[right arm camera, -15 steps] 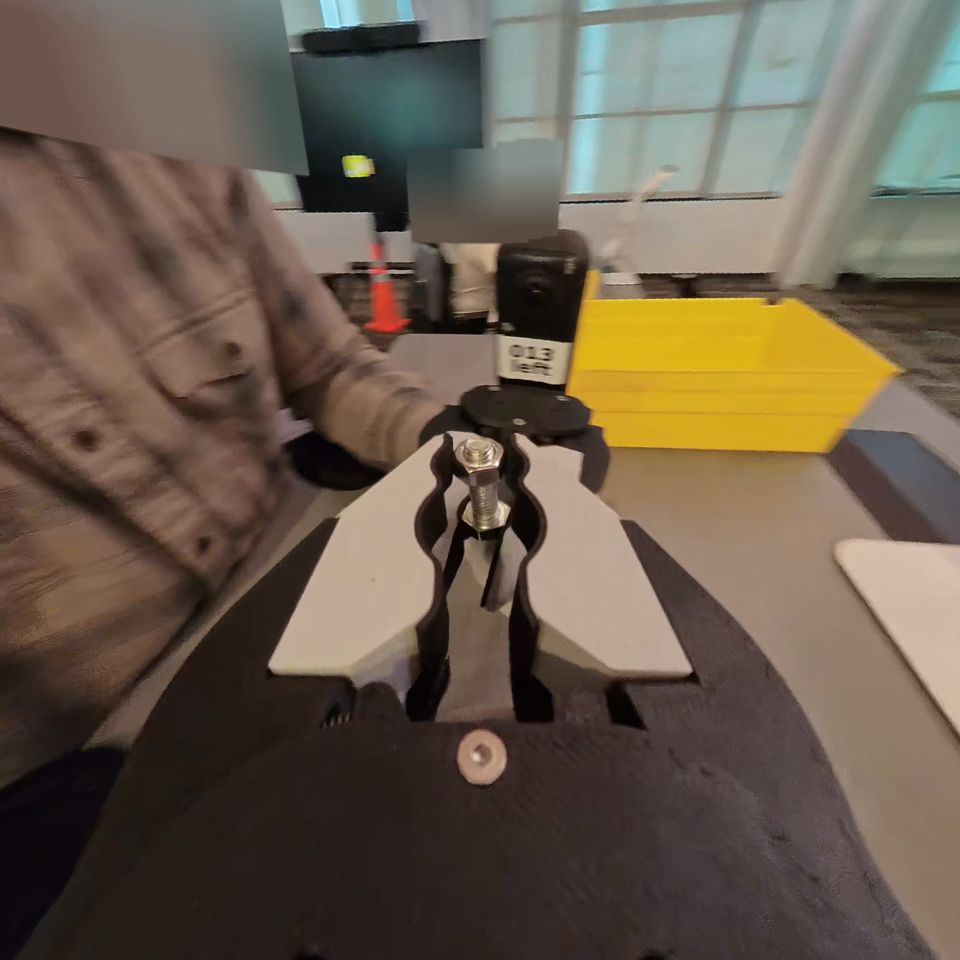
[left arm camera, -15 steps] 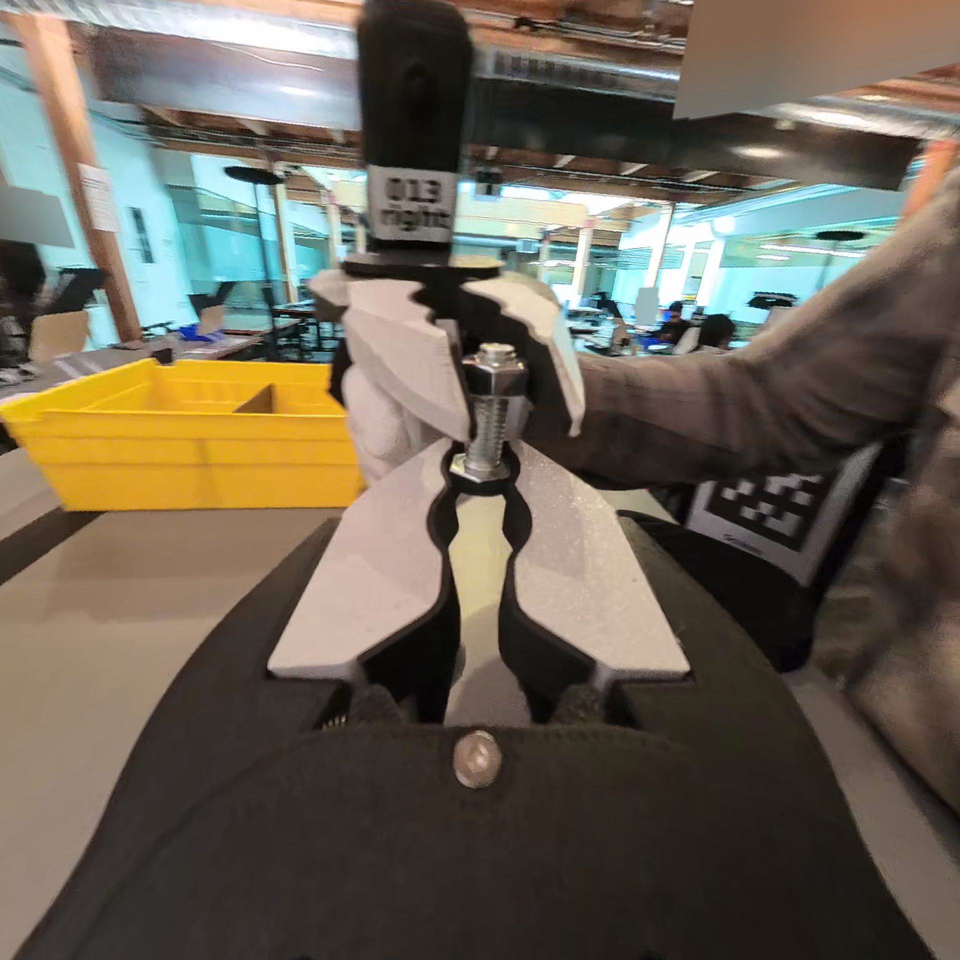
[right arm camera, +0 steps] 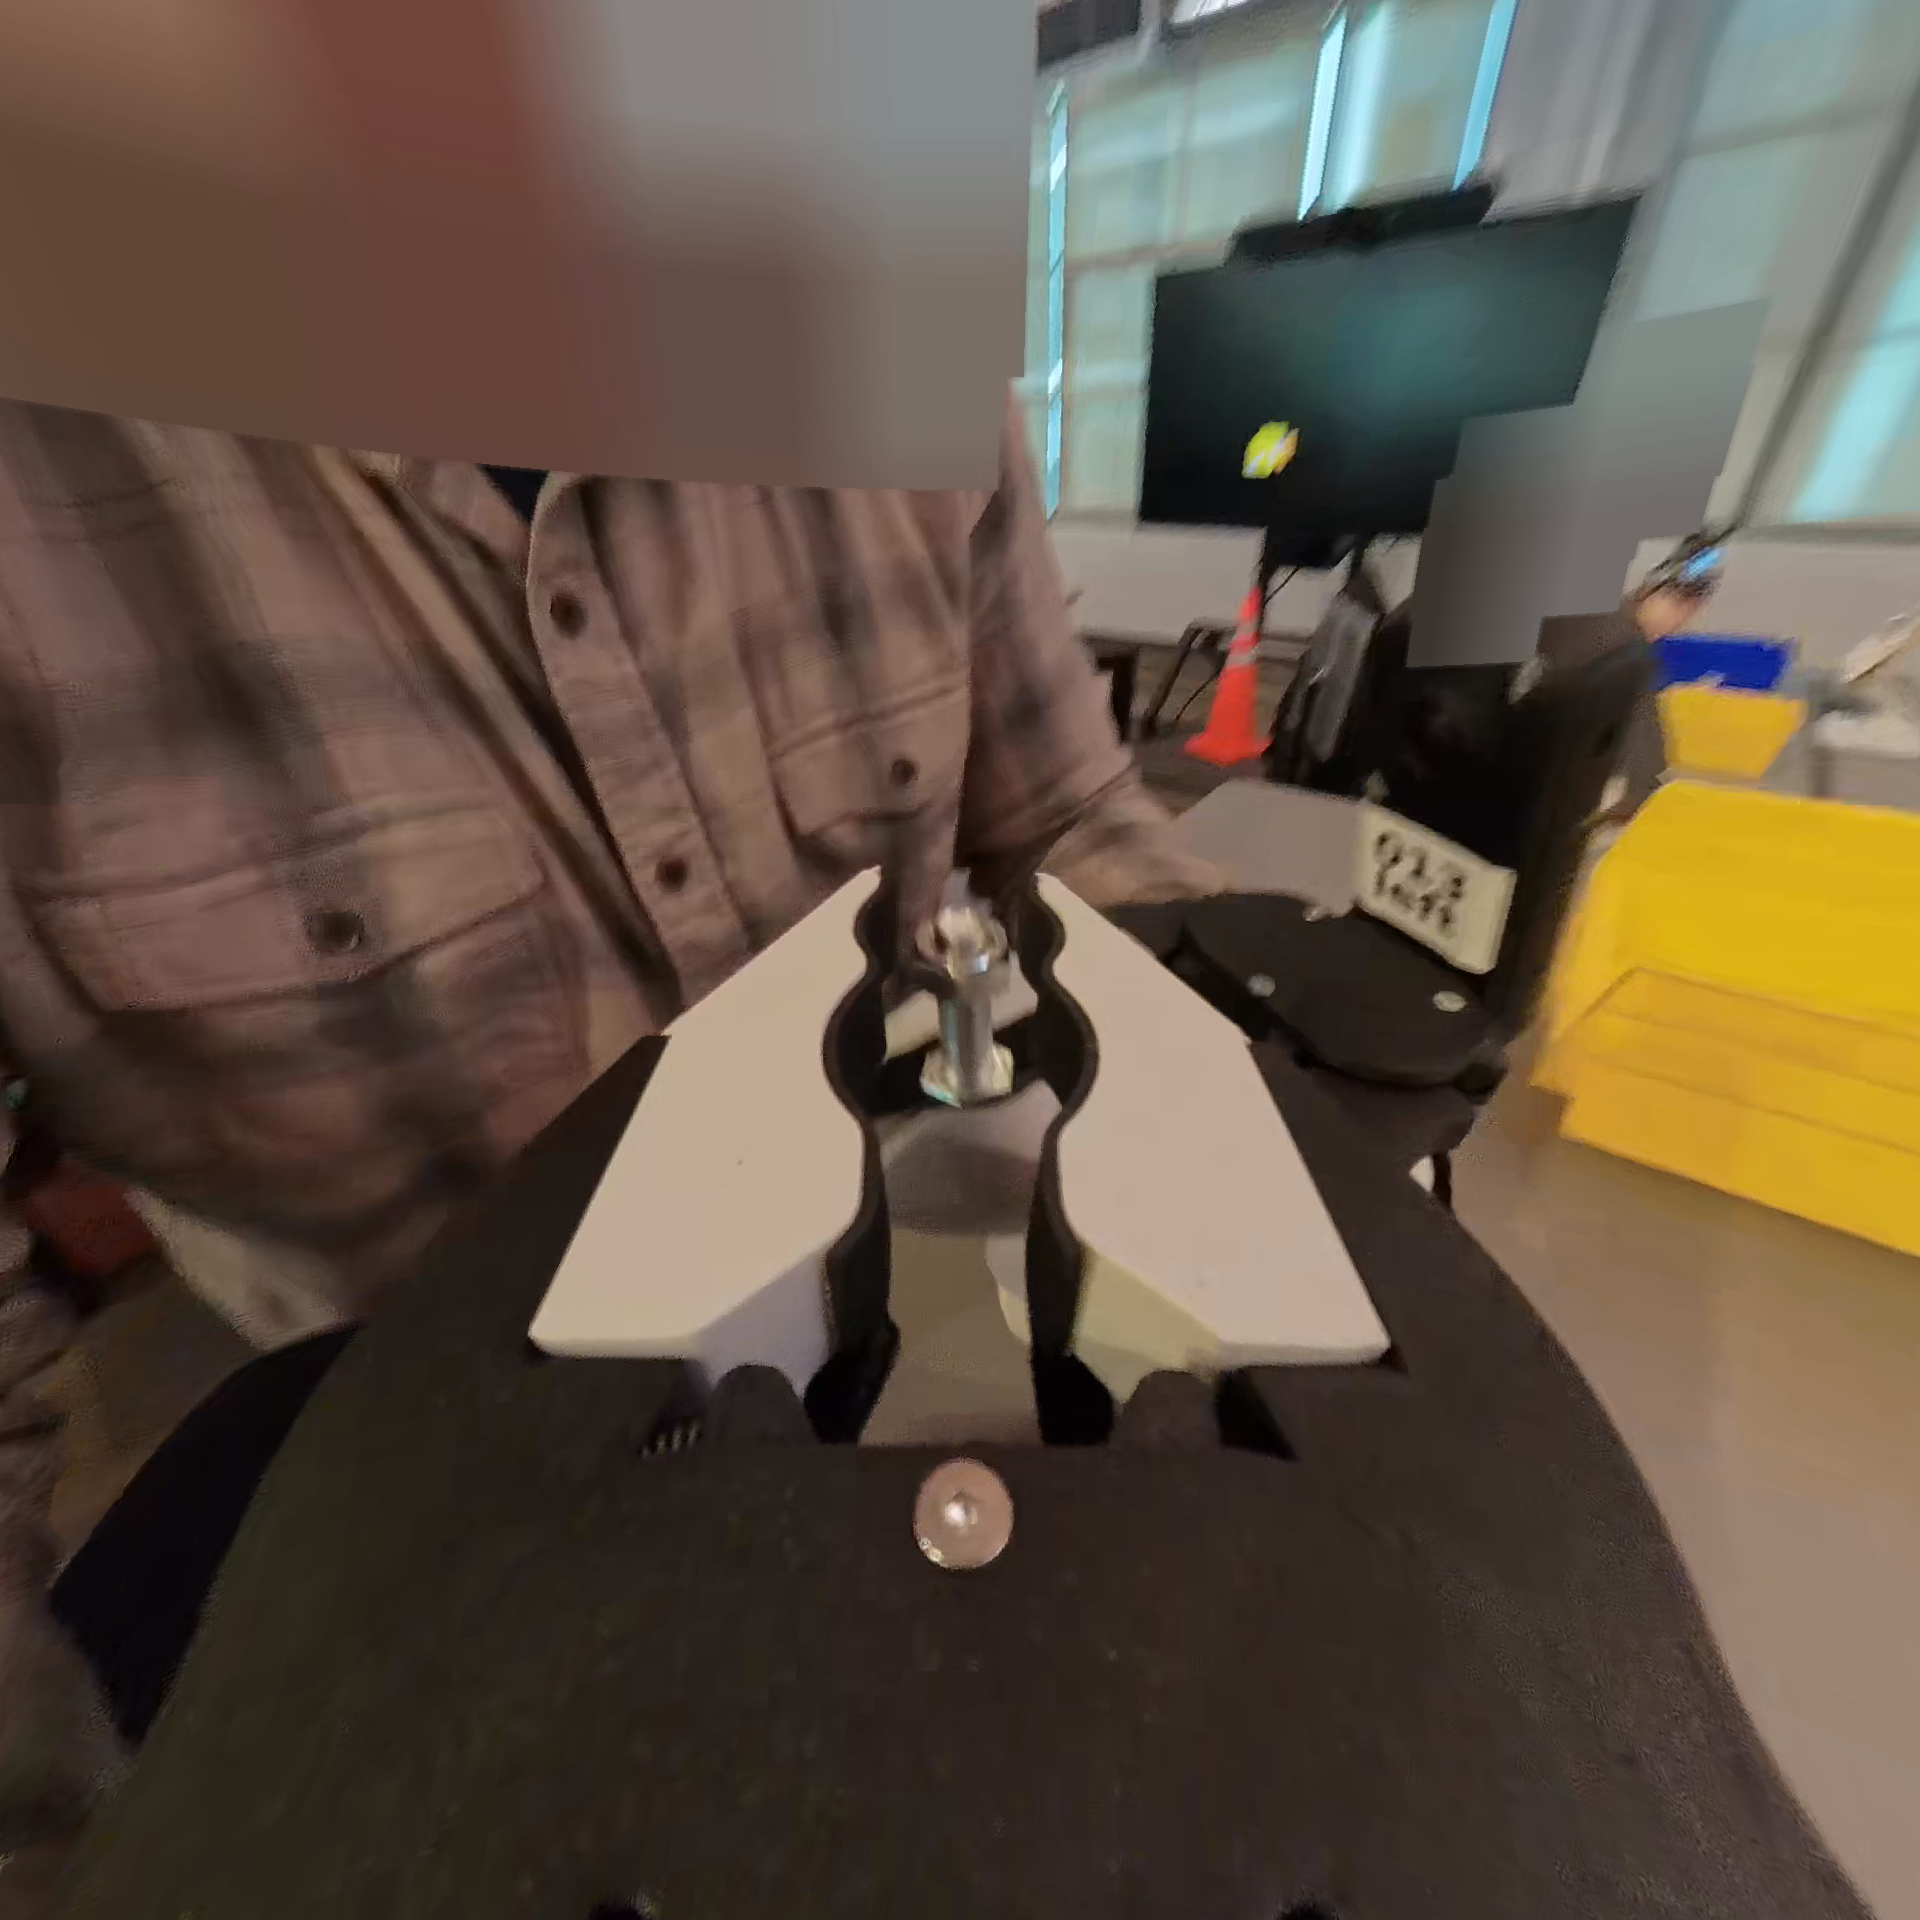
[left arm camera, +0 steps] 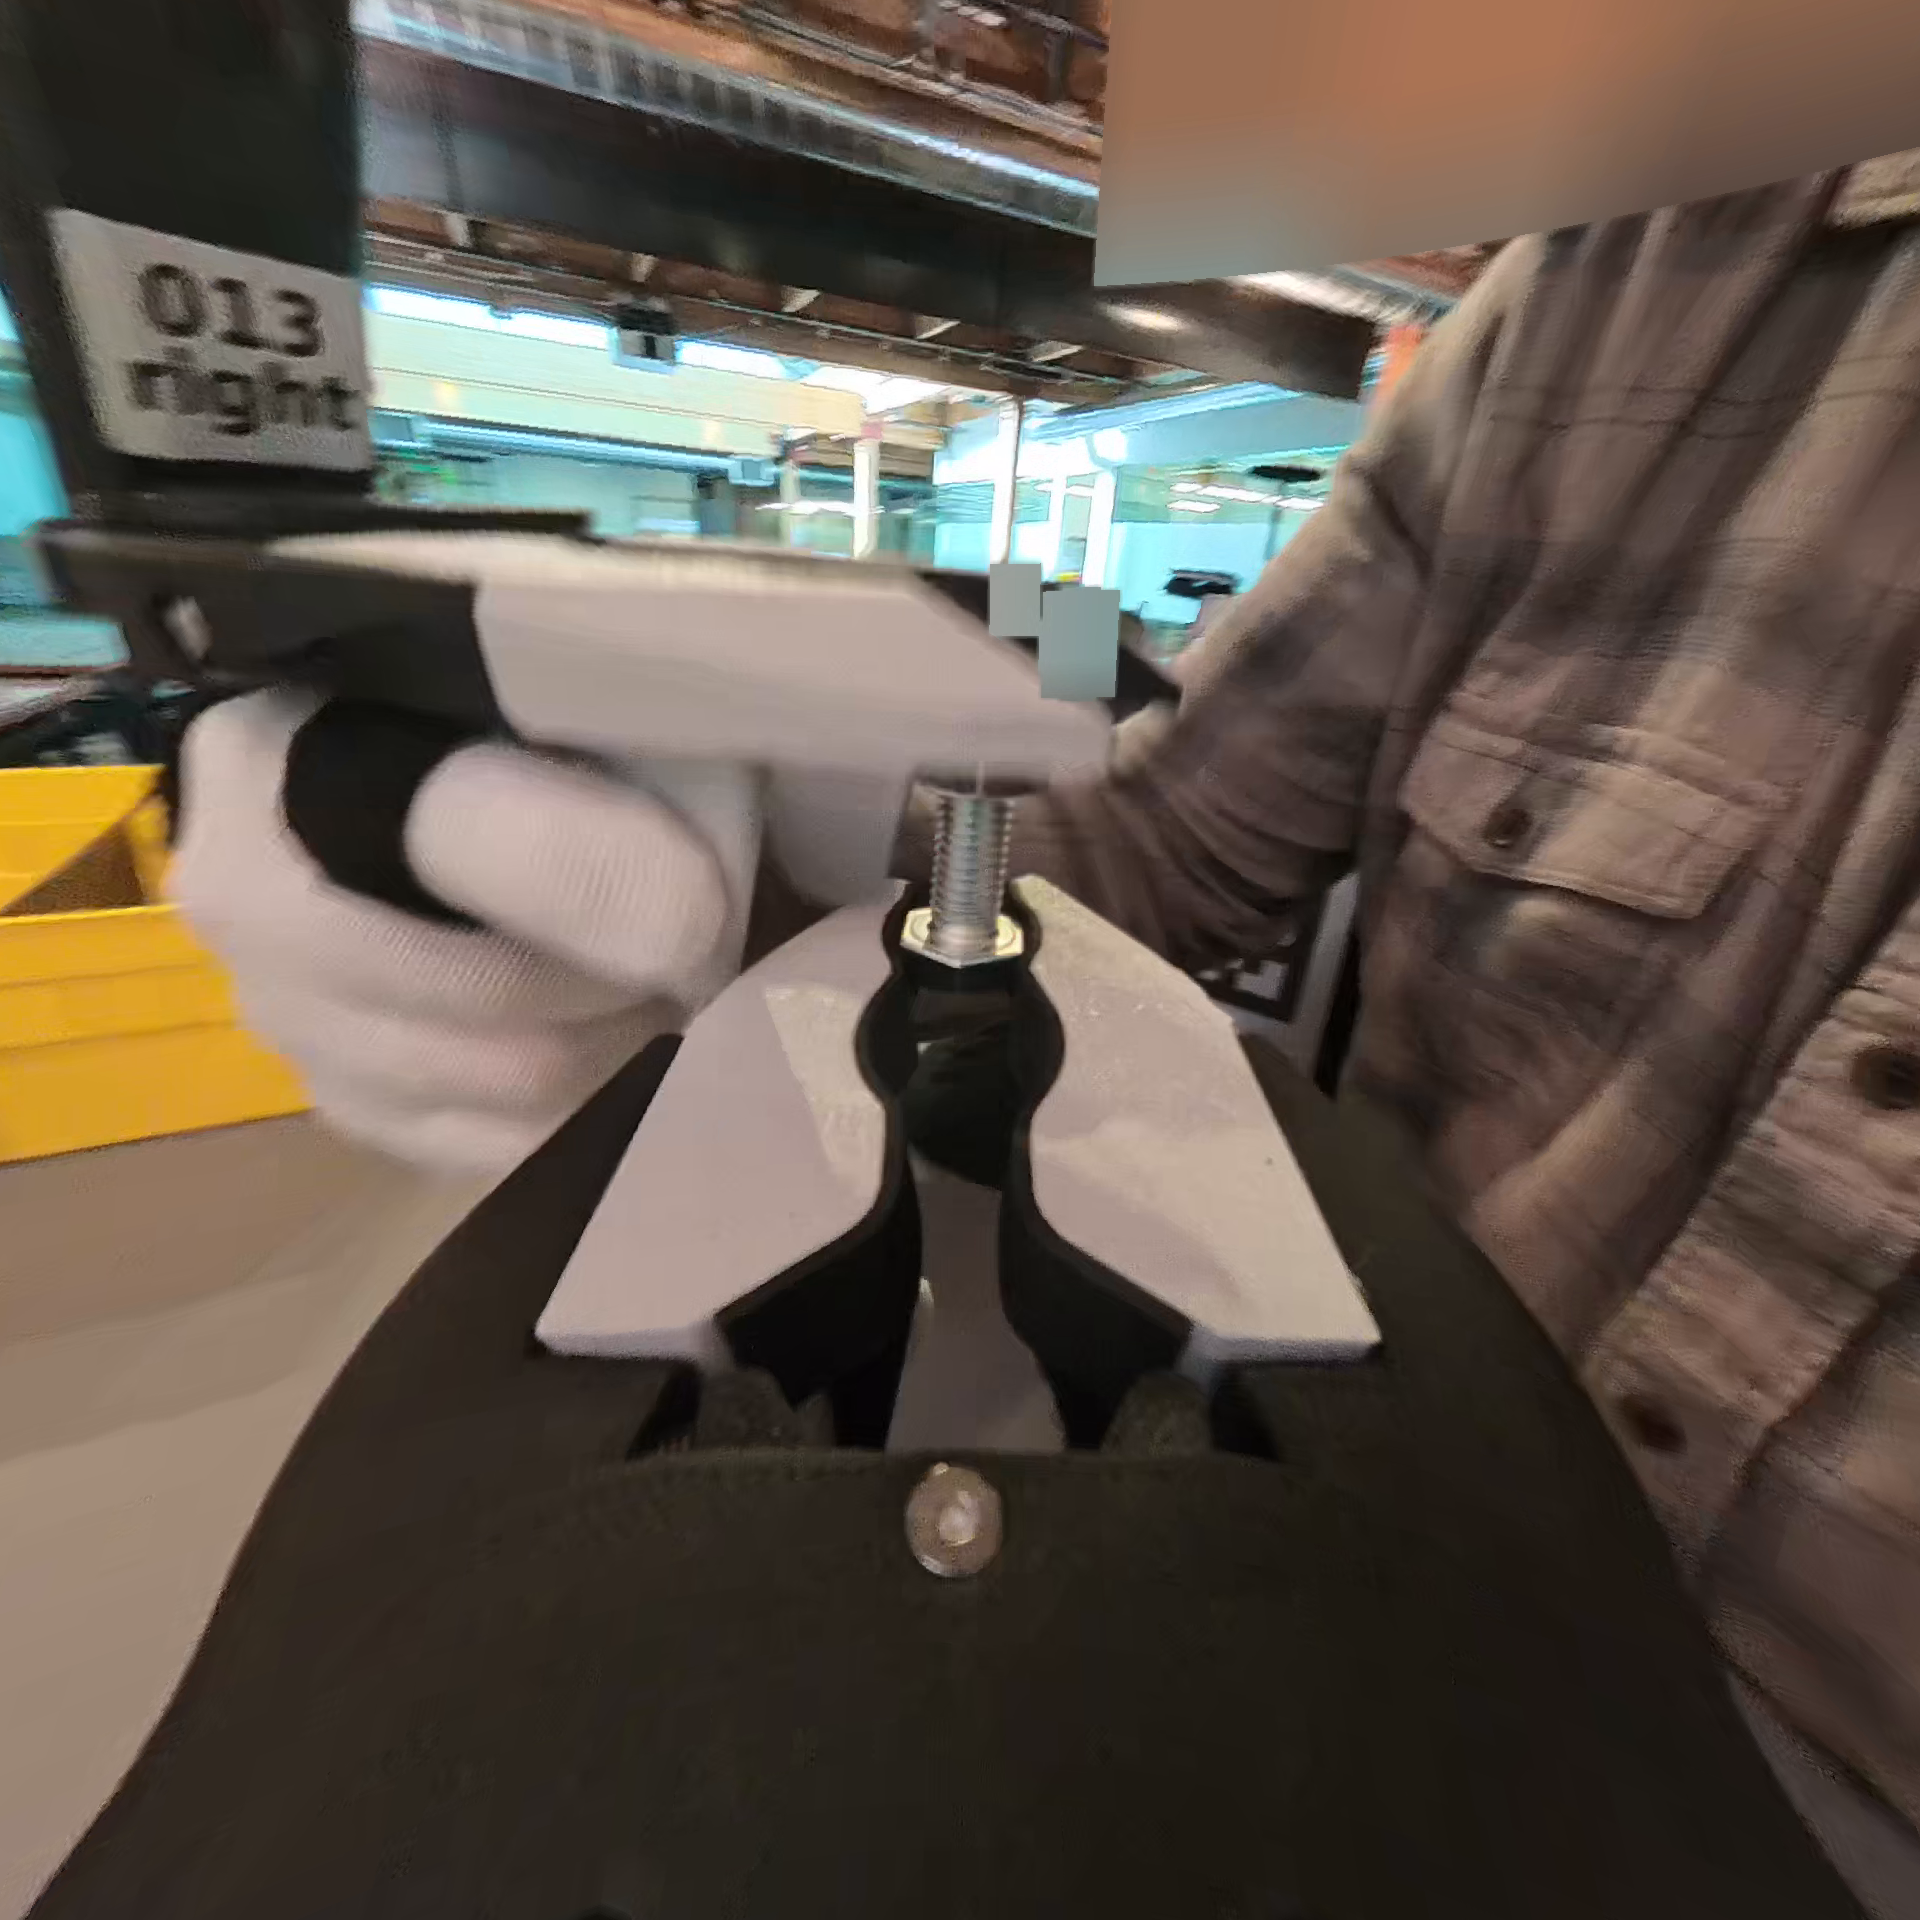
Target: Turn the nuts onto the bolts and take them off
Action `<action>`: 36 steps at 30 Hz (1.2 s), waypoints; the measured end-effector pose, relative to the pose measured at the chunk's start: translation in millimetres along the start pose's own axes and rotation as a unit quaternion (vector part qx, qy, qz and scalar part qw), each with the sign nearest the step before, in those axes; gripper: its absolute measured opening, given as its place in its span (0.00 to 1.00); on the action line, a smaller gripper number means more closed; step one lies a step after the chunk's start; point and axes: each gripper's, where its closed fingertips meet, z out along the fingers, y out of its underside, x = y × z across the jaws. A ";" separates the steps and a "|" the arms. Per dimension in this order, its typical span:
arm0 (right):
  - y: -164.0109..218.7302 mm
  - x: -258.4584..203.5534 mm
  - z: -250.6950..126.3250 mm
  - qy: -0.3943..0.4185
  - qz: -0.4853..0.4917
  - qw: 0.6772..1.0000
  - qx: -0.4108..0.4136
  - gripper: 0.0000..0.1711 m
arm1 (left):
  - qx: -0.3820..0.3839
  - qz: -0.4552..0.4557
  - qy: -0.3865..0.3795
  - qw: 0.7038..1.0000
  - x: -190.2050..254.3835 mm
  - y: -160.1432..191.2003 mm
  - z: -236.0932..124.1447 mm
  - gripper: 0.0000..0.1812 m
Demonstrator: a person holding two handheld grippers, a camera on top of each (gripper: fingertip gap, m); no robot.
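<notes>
A silver bolt [left arm camera: 966,862] stands upright between the two grippers, above the grey table [left arm camera: 208,1299]. My left gripper [left arm camera: 966,920] is shut on the bolt's hex head [left arm camera: 966,943] from below. My right gripper [right arm camera: 961,904] is shut on the nut [right arm camera: 958,935] at the top of the bolt's thread [right arm camera: 966,1013]. In the left wrist view the right gripper [left arm camera: 977,748] lies sideways over the bolt and hides the nut; a white-gloved hand [left arm camera: 488,935] holds it. In the right wrist view the left gripper [right arm camera: 971,1091] shows under the bolt head.
A yellow bin [left arm camera: 94,997] stands on the table, also in the right wrist view [right arm camera: 1745,997]. The person's plaid shirt [left arm camera: 1610,831] is close behind the grippers. Farther off are an orange cone [right arm camera: 1236,696] and a dark screen [right arm camera: 1382,353]. There is about 6 cm between the tips of the two grippers.
My right gripper has turned about the bolt's axis by roughly a quarter turn, still shut on the nut. Both views now swing toward the person's chest. The left gripper still holds the bolt head.
</notes>
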 end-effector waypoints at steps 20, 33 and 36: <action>23.0 64.1 -74.4 0.696 -0.070 0.714 0.027 0.13 | -0.001 0.045 -0.269 0.962 -82.0 8.0 -29.1 0.08; 13.4 49.9 -45.7 0.470 -0.054 0.881 0.019 0.08 | 0.015 0.032 -0.166 0.985 -52.8 -1.9 -19.7 0.08; 12.7 31.0 -32.8 0.325 -0.033 0.945 0.028 0.09 | 0.005 0.026 -0.105 0.994 -32.5 0.1 -8.7 0.08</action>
